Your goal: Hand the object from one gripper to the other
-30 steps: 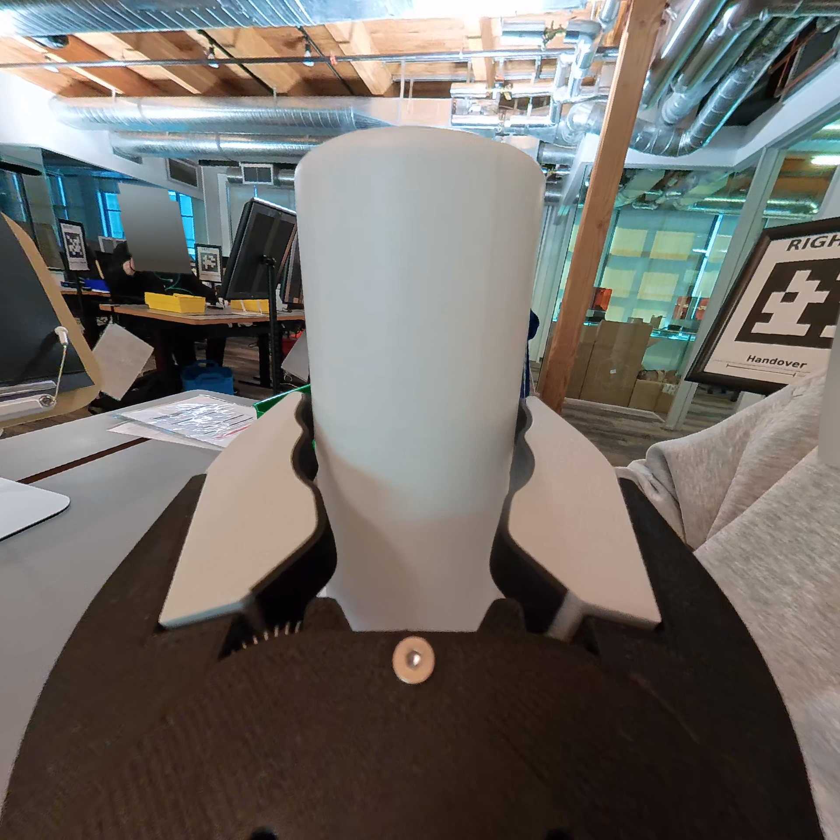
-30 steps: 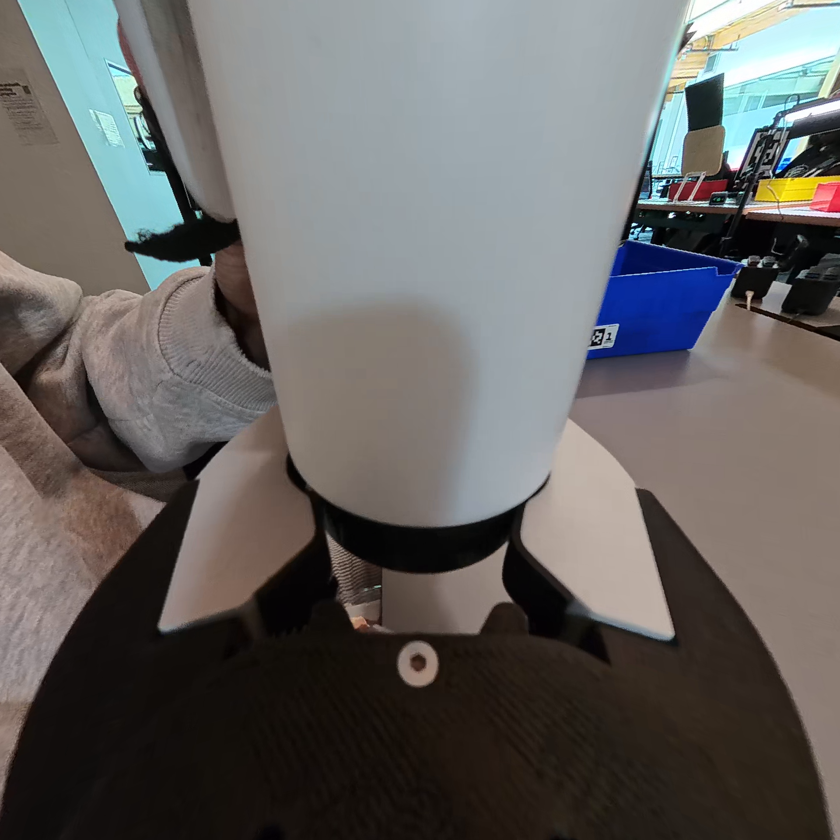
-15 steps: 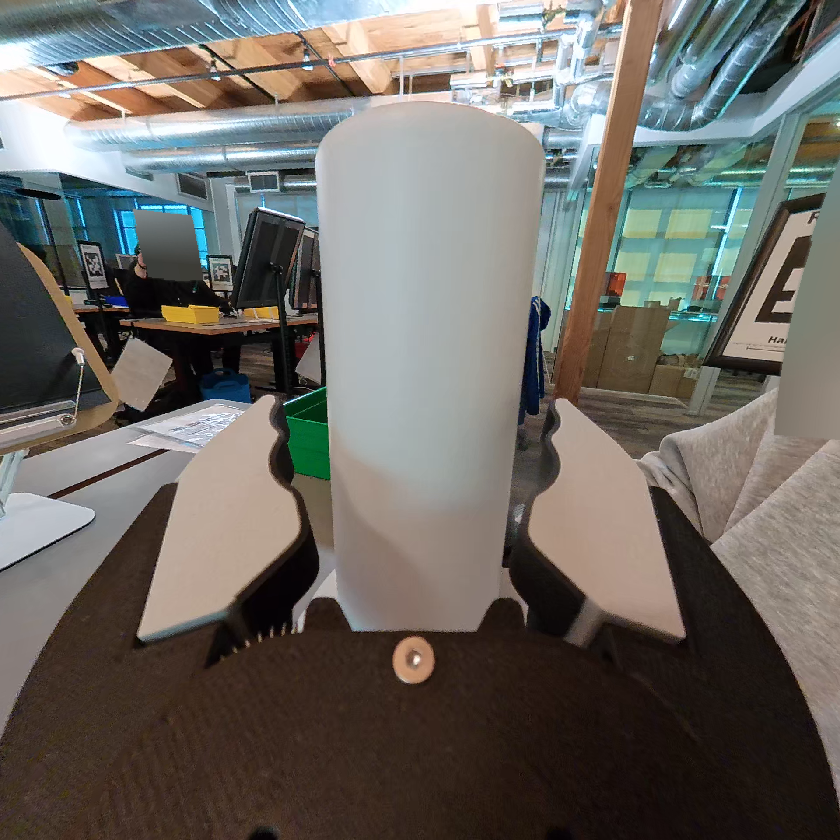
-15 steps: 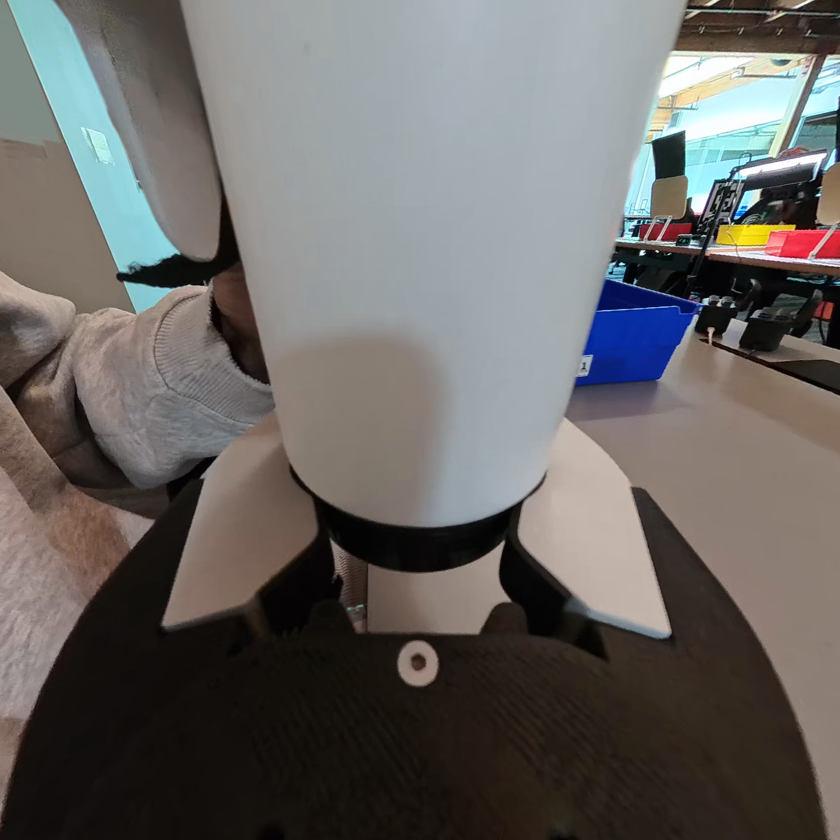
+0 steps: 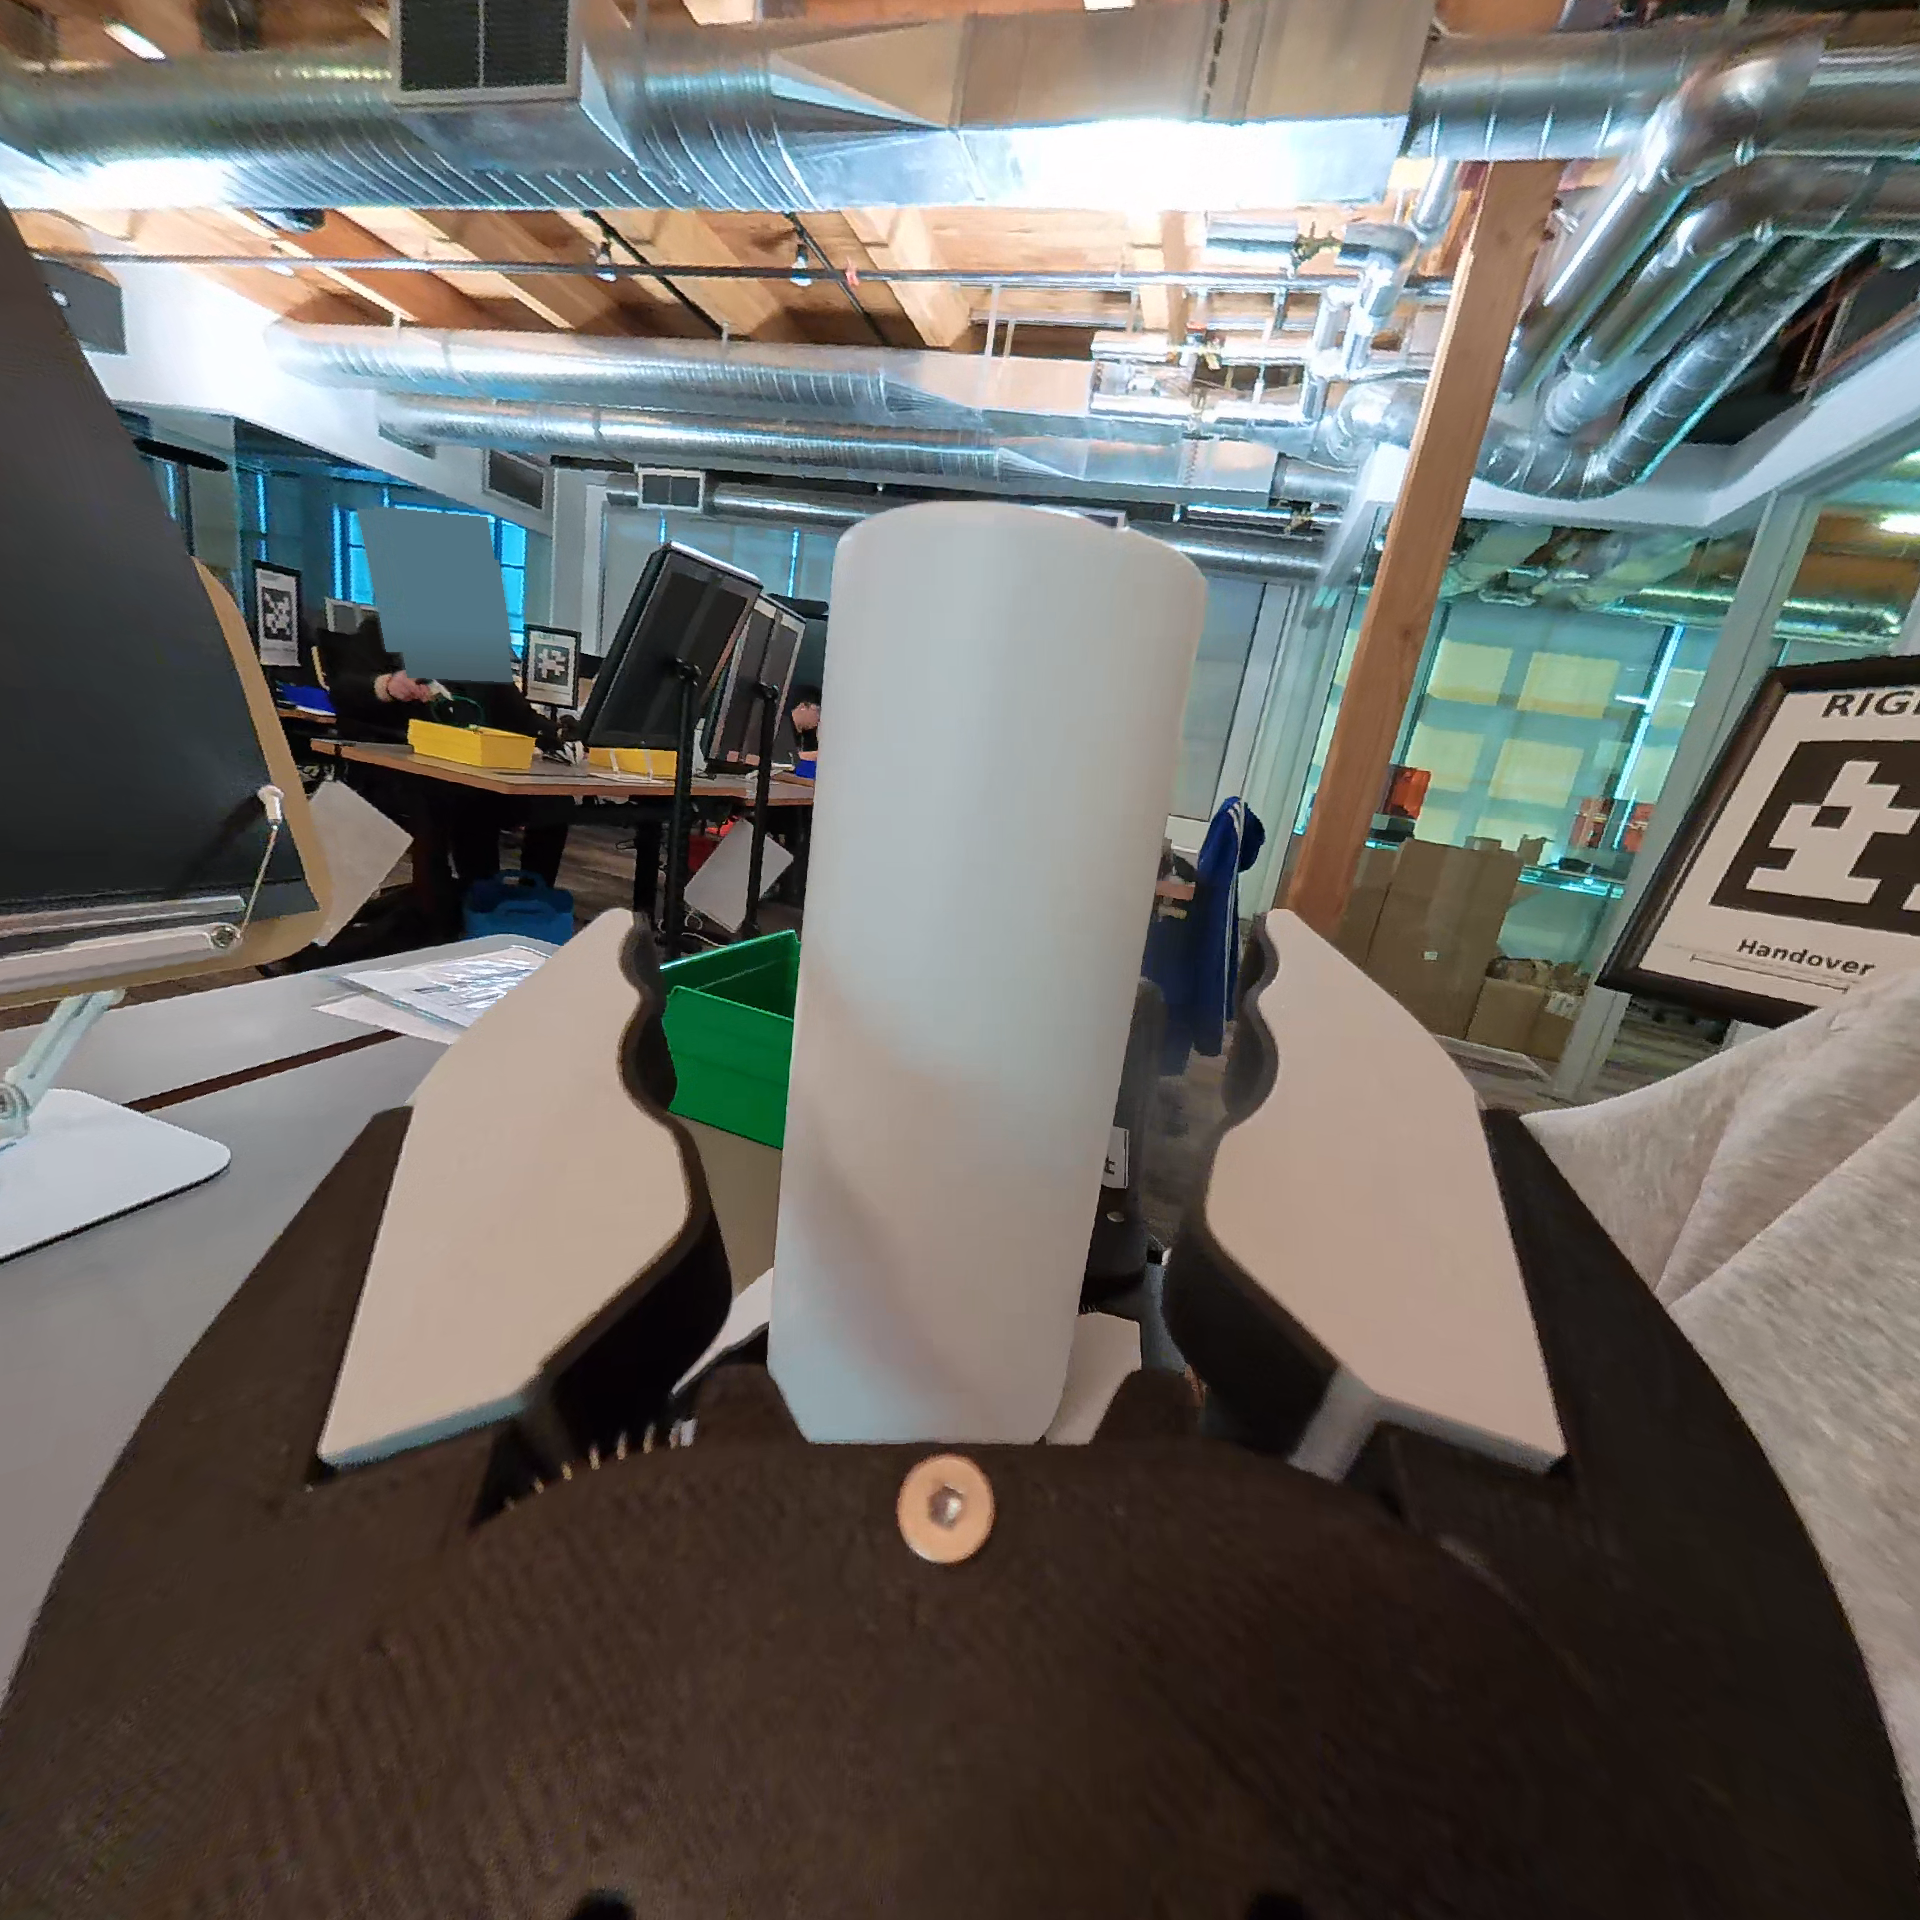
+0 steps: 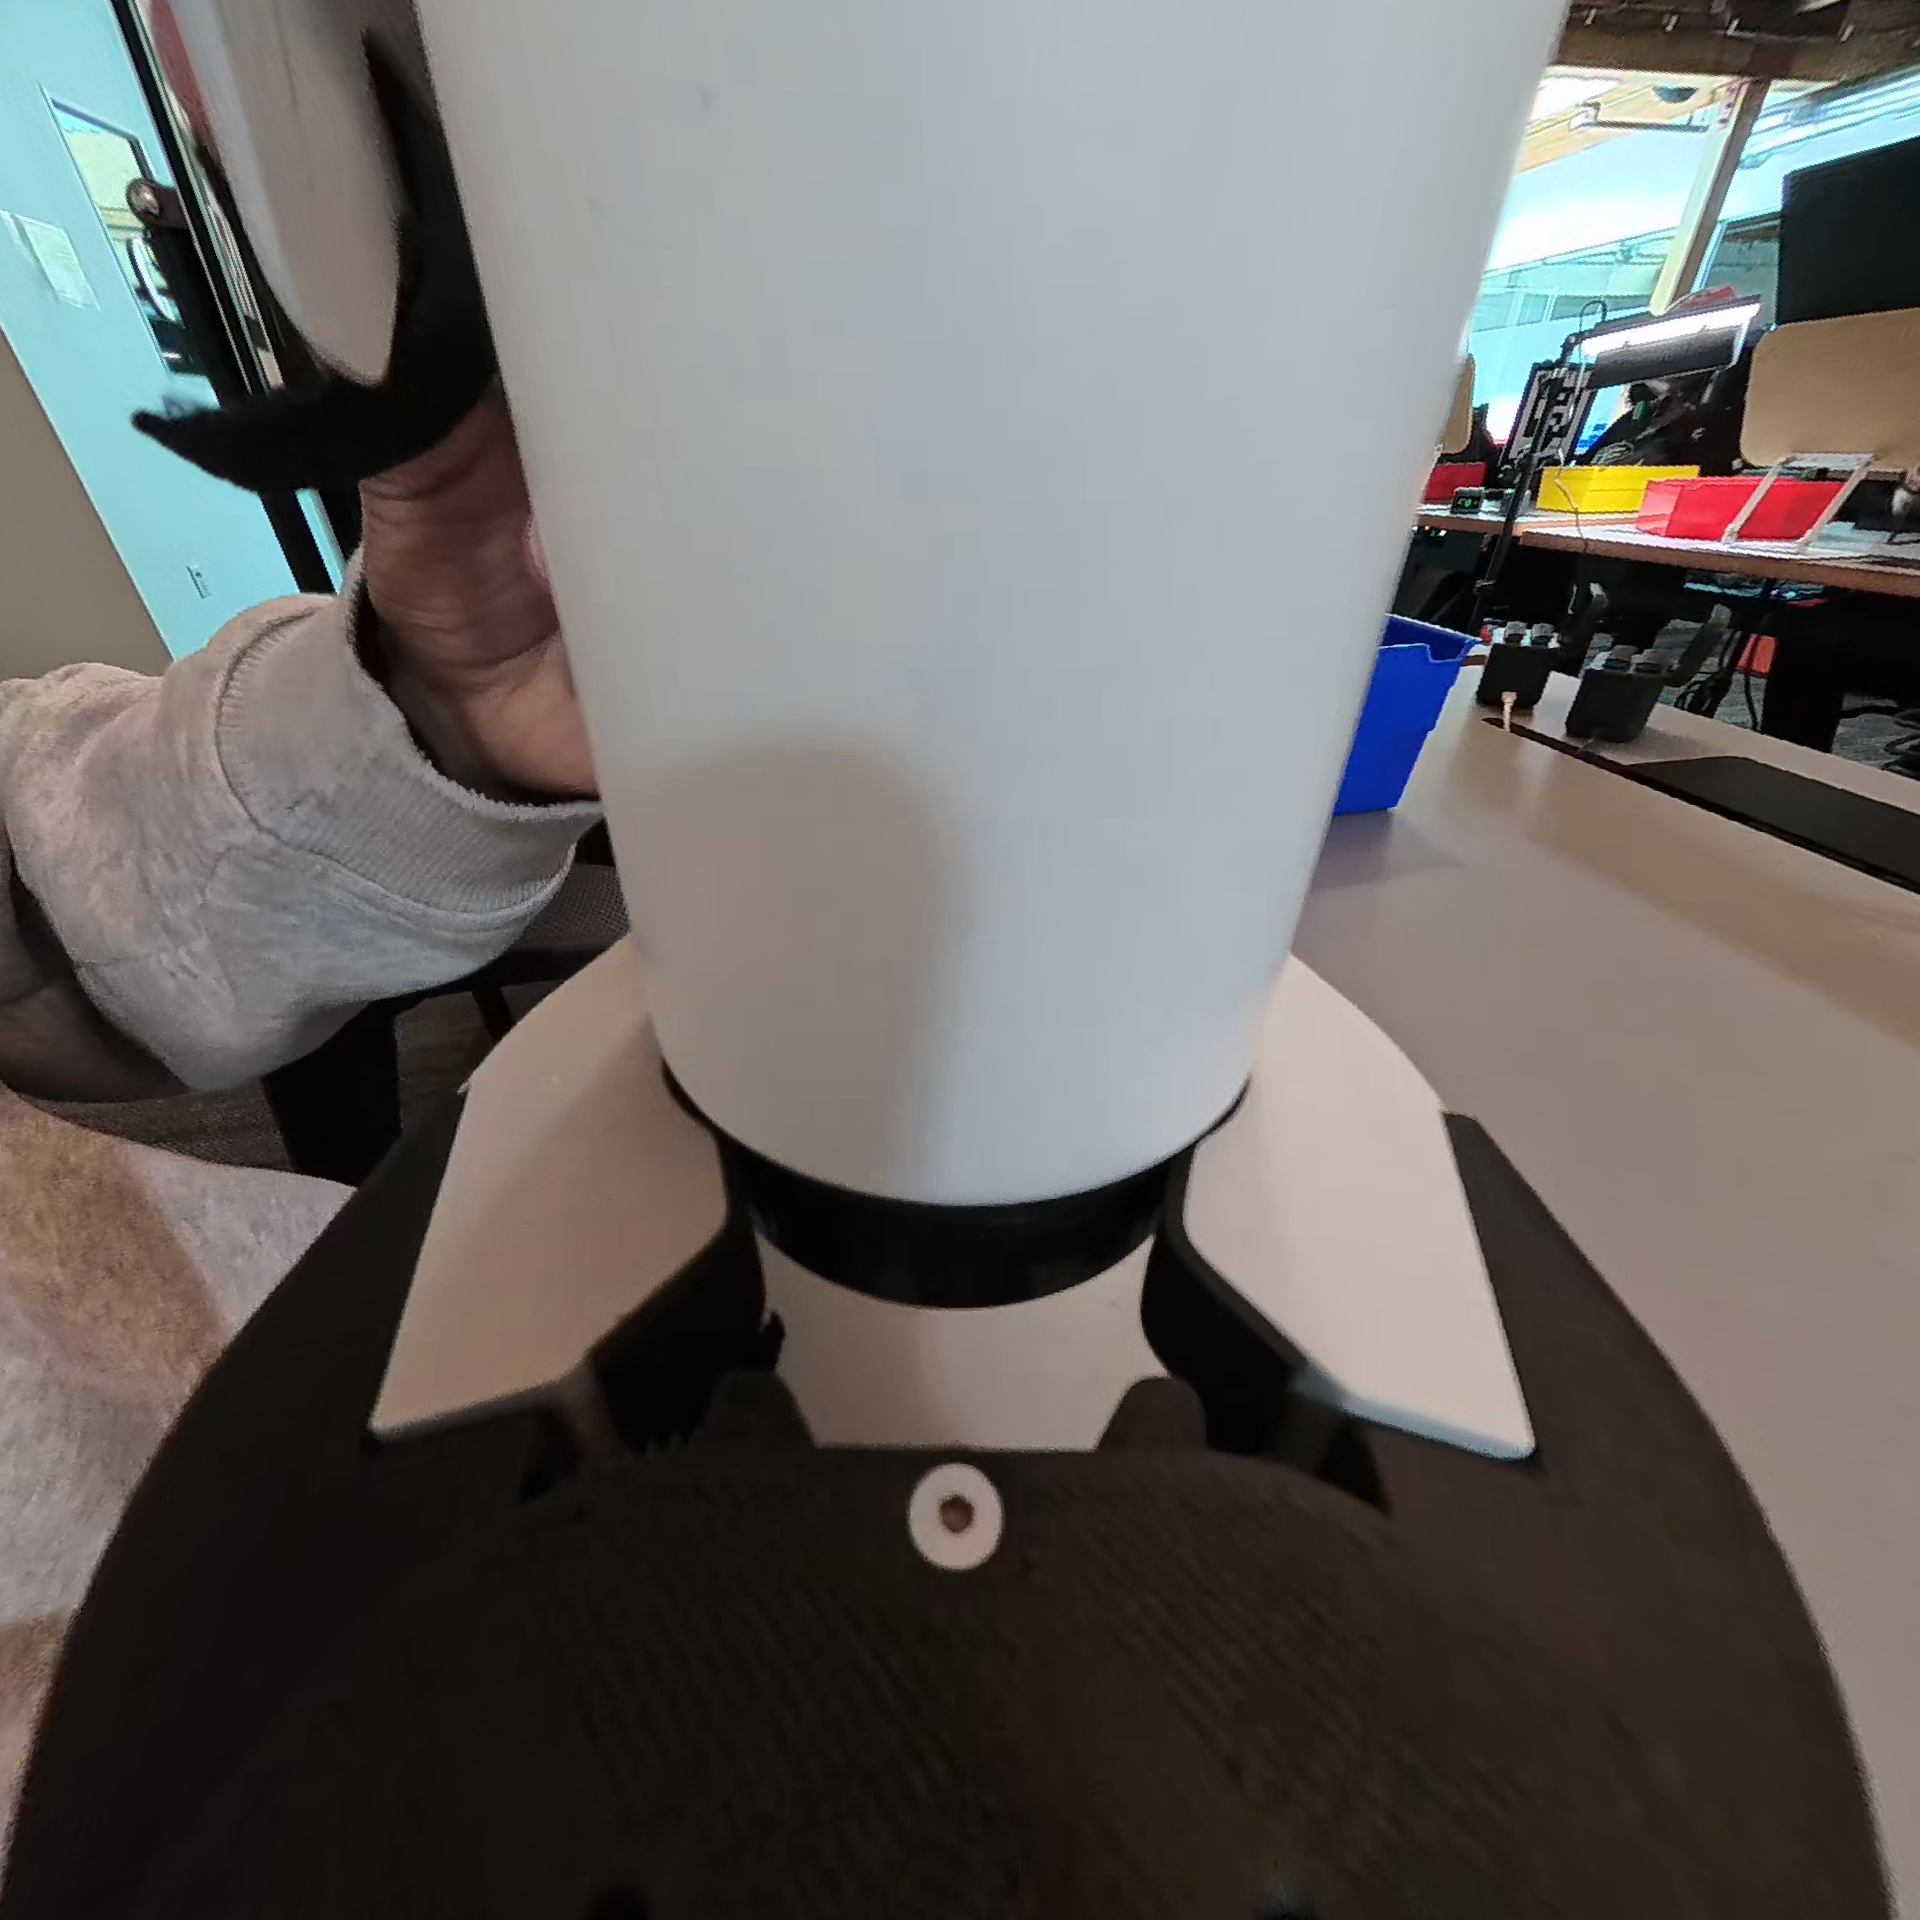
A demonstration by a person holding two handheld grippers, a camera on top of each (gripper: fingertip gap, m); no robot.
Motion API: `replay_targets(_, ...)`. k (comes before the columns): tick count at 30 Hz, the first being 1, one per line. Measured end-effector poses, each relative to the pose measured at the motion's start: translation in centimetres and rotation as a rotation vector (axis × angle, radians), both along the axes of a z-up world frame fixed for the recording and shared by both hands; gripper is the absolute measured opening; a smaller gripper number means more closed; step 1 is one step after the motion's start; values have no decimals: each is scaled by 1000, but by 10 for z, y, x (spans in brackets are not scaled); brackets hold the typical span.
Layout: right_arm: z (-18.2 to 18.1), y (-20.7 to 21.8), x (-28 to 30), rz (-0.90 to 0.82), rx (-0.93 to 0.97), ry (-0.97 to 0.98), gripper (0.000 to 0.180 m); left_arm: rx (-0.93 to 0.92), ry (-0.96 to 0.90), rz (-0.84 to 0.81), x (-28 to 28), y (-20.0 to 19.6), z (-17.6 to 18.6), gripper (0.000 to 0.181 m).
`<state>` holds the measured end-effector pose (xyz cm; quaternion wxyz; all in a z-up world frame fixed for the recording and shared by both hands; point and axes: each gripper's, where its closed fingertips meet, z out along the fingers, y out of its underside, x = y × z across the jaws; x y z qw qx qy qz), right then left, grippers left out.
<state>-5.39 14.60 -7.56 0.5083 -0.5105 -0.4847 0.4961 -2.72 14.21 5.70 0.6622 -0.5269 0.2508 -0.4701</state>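
Gripping the tall white plastic cylinder [image 6: 935,582] by its black base band, the right claw [image 6: 951,1236] holds it; the left claw [image 5: 945,1132], spread wide, touches nothing—handover apparently complete bar withdrawal.

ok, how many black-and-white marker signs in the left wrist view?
3. A large framed sign at the right edge; far back left, a small sign by the windows and a small sign beside the monitors. The white bottle may hide more.

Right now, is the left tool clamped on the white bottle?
No: the left tool is open, with clear gaps between both fingers and the white bottle.
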Motion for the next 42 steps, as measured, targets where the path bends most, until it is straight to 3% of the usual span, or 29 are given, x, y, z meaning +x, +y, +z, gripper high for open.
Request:
replay_targets(16,-18,-35,-22,49,59,-95,94,-58,176,-12,11,-17,14,110)
replay_targets(21,-18,-36,-23,56,28,-93,94,-14,221,39,10,-17,13,91)
replay_targets(28,-20,-38,-23,74,22,-88,95,-16,249,35,10,-17,11,90)
replay_targets(32,-21,-39,-24,99,-31,-78,106,-12,280,48,11,-15,6,89)
replay_targets(42,13,-30,-7,110,-91,92,108,-41,221,52,2,-5,1,89)
